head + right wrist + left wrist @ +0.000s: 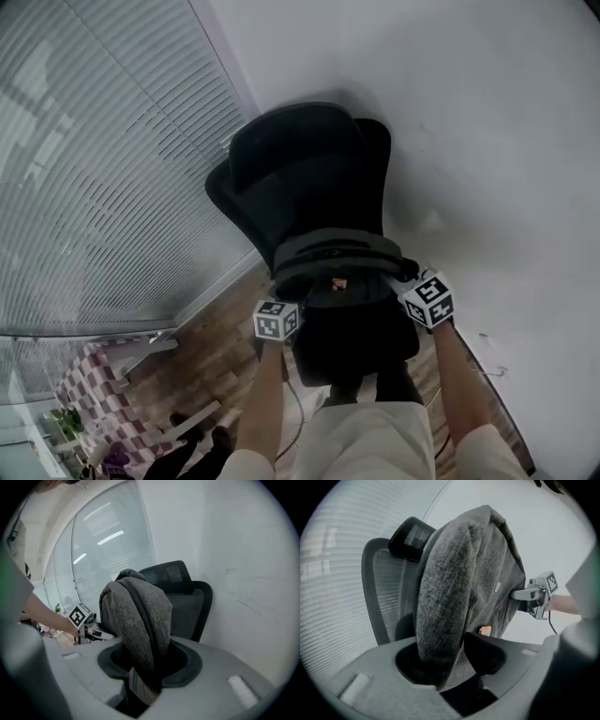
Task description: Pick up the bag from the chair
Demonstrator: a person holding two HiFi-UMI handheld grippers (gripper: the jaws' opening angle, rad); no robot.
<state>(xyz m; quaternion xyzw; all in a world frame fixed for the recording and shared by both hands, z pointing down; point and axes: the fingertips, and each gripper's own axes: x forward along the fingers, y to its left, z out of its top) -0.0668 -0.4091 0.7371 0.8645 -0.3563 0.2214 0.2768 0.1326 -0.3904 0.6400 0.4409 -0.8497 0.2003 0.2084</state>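
With the left gripper (pixel 450 660) and right gripper (pixel 150 667) each clamped on a grey fold of the bag (pixel 333 267), which hangs between them above the chair (pixel 300 159) seat, they should rise together evenly so neither fold slips.

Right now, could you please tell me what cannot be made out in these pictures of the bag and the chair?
- Bag underside: in the head view the bag itself hides whether it clears the seat of the chair.
- Bag's lower end: in both gripper views it is hidden behind the bodies of the left gripper and right gripper.
- Orange tag: too small to read.
- Chair base: in the head view it is hidden by the seat and the person's legs.
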